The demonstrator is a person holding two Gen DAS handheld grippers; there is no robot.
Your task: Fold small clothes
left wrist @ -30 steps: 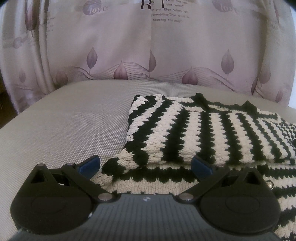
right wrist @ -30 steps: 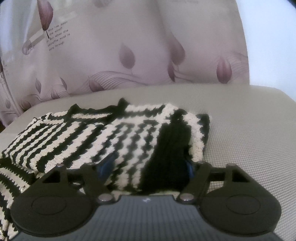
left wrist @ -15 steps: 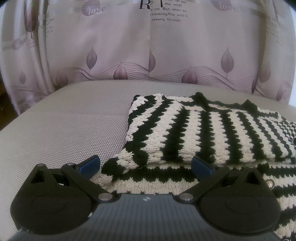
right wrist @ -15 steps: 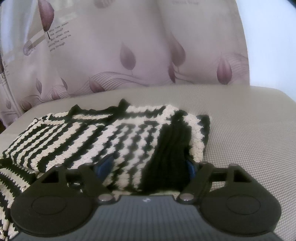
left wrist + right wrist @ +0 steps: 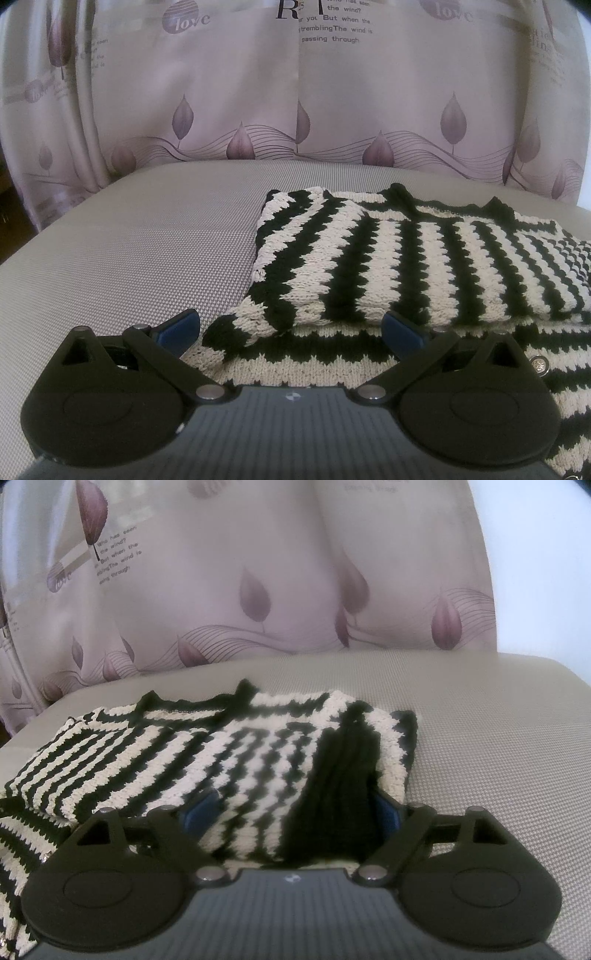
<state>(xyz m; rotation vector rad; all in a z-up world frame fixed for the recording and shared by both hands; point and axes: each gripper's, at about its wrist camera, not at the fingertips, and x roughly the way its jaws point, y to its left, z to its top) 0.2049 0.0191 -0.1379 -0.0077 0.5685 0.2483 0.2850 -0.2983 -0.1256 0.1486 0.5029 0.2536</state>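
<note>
The striped knit sweater (image 5: 406, 266) lies partly folded on the grey mesh surface (image 5: 129, 251), straddled by both spread grippers: the left gripper (image 5: 291, 332) over its near-left corner, the right gripper (image 5: 295, 812) around the black cuff (image 5: 343, 768). Since a second ago both have crept slightly forward, so a pinch looks imminent. Its neckline points away; its long axis runs side to side.

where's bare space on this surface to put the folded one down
Bare grey surface lies left of the striped knit, up to the curtain. A second bare patch lies right of the knit. The middle is crowded: the knit lies there with both grippers' open jaws at its near edge.
</note>
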